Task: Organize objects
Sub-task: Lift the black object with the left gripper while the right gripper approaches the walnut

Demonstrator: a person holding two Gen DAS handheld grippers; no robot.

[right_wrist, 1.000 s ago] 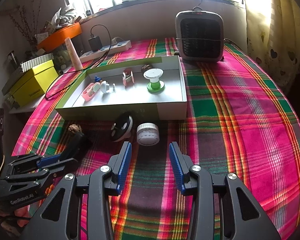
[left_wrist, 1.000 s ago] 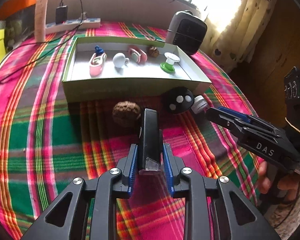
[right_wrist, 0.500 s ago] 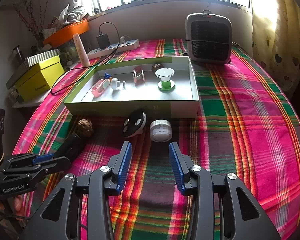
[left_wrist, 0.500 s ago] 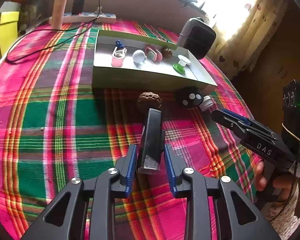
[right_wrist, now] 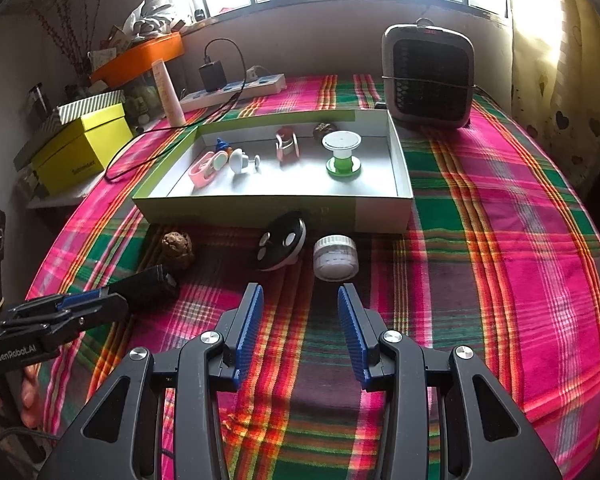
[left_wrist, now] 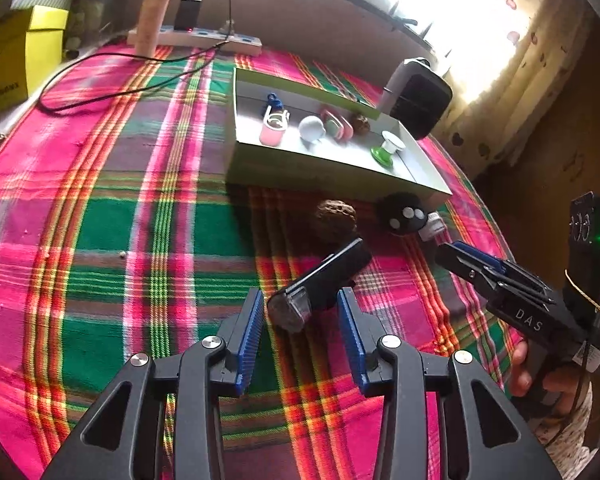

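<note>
Tray: 5 items; 4 loose on cloth.

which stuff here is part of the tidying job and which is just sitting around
Job:
- tray
- black device, between the open left gripper pads, untouched
- walnut
- black remote
- white jar

Lying about:
- heater
- power strip
- yellow box

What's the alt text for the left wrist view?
The left gripper has just been opening, pads clear of a black bar-shaped device lying askew on the plaid tablecloth. Beyond lie a walnut, a black round remote and a tray of small items; the right gripper is at right.
</note>
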